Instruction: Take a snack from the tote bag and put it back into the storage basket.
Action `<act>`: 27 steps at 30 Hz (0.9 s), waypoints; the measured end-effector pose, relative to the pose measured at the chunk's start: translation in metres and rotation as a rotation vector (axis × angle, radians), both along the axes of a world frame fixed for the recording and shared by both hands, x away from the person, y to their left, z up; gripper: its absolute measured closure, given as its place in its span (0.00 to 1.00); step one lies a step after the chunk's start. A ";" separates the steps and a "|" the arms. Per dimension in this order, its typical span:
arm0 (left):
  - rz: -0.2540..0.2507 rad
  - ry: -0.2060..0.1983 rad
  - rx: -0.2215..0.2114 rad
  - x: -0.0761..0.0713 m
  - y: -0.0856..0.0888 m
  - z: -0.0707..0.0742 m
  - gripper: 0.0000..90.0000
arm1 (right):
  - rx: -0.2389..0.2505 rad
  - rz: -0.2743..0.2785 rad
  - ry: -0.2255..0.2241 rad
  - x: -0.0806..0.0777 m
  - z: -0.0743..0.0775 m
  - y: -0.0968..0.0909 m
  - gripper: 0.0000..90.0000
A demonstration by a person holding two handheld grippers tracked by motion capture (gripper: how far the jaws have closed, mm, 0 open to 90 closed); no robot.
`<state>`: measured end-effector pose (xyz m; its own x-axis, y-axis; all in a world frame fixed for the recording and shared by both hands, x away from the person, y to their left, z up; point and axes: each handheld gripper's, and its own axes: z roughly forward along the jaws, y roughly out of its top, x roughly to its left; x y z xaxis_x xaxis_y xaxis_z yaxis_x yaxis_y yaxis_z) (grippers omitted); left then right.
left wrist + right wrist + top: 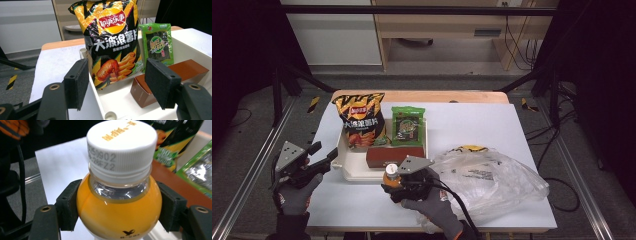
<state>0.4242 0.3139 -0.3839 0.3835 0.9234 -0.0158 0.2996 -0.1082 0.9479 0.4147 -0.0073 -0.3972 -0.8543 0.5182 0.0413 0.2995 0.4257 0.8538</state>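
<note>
Right tool (pixel 393 181) pinching upright juice bottle (pixel 390 176) at lower centre of frame, just below the white tray (pixel 343 167); left tool (pixel 325 152) spread, empty, at tray's left edge.

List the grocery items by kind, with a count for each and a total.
Snack bags: 2, the chip bag and the green seaweed pack
Boxes: 1, the brown box
Drink bottles: 1, the orange juice bottle
Plastic carrier bags: 1, the clear bag
Total: 5
</note>
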 end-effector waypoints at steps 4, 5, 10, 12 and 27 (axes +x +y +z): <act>-0.007 0.003 0.009 0.000 -0.003 -0.002 0.40 | -0.009 0.008 0.009 -0.001 -0.012 0.004 0.34; -0.010 0.004 0.012 0.000 -0.004 -0.002 0.40 | 0.001 0.009 0.008 -0.002 -0.015 0.004 0.34; -0.027 0.007 0.025 0.001 -0.010 -0.004 0.39 | 0.008 0.010 -0.001 -0.004 -0.017 0.000 0.34; -0.033 0.006 0.028 0.000 -0.012 -0.004 0.38 | 0.018 0.012 -0.004 -0.005 -0.018 -0.002 0.34; -0.095 -0.037 0.031 -0.018 -0.042 0.001 0.32 | 0.185 -0.061 -0.127 -0.019 0.016 -0.062 0.23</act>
<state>0.4063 0.2715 -0.3826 0.4694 0.8825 0.0278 0.2514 -0.1638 0.9539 0.3962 -0.0694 -0.3807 -0.8257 0.5631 0.0344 0.2050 0.2427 0.9482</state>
